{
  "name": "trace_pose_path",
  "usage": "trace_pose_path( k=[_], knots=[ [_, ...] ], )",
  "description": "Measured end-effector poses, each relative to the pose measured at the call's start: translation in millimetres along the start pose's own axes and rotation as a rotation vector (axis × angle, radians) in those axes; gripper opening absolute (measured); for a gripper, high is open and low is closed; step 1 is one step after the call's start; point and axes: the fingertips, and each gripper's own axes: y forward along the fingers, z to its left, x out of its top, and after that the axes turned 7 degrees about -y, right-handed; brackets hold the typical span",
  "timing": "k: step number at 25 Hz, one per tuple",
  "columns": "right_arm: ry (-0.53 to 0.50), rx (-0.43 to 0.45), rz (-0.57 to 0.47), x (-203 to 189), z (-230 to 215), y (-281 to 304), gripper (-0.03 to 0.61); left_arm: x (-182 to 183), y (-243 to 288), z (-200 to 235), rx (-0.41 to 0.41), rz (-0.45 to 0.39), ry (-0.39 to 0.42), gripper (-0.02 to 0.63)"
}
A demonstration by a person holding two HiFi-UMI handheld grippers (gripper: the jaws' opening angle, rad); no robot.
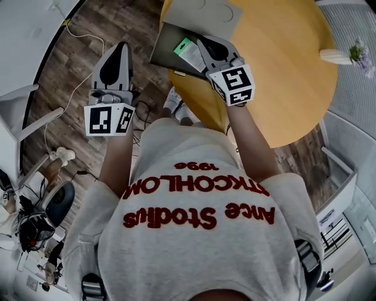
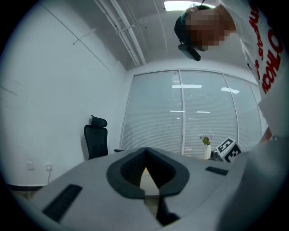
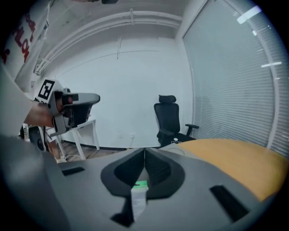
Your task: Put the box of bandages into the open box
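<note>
**A:** Where is the box of bandages [image 1: 189, 54]?

**B:** Upper middle of the head view. It is white with a green end and lies over the dark inside of the open box [image 1: 167, 44], just beside the tip of the right gripper [image 1: 202, 42]. The open box sits at the left edge of the round yellow worktop [image 1: 282, 70], with its pale flap [image 1: 202, 13] folded back toward the top of the frame.

**A:** Has the right gripper got hold of it?

**B:** Its jaws are closed, with the ribbed pads meeting in a line at the tip. In the right gripper view the white and green box shows only through the slot below that line, at the lower middle. I can't tell whether anything pinches it, and nothing sits between the tips.

**A:** And the left gripper [image 1: 120, 53]?

**B:** It is at the upper left of the head view, out over the wooden floor [image 1: 70, 76] and well apart from the worktop. Its marker cube [image 1: 108, 119] is nearest the camera. In its own view the jaws are pressed together with nothing between them.

**A:** Anything else on the worktop?

**B:** A white vase [image 1: 343, 56] with small flowers, lying at the far right edge in the head view, well apart from the open box.

**A:** And the room?

**B:** A black office chair [image 3: 169, 119] stands against the white wall at the middle of the right gripper view. The person's grey shirt [image 1: 200, 235] with red lettering fills the bottom of the head view.
</note>
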Motion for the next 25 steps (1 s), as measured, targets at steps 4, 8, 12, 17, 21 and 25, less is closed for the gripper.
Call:
trace_pose_path(
  k=[4,8,12,17,21,25],
  knots=[
    [0.021,-0.041,-0.097,30.1,-9.1,-24.8,0.008,11.2,1.8,-9.2,-0.028,-0.016,0.017,0.006],
    [0.026,-0.078,-0.180,55.6,-14.7,-48.3,0.008,21.5,4.5,-20.2,-0.066,-0.032,0.035,0.006],
    [0.037,-0.110,-0.243,76.2,-17.8,-69.0,0.006,32.8,7.6,-30.2,-0.110,-0.046,0.058,0.006],
    [0.036,-0.153,-0.288,85.0,-17.8,-96.0,0.006,38.1,8.8,-43.9,-0.163,-0.044,0.077,0.006],
    [0.064,-0.202,-0.308,79.3,-20.7,-116.0,0.006,43.6,12.8,-52.9,-0.195,-0.067,0.088,0.006],
    [0.088,-0.247,-0.325,77.7,-27.4,-132.5,0.006,54.8,14.2,-65.5,-0.225,-0.110,0.101,0.006]
  ],
)
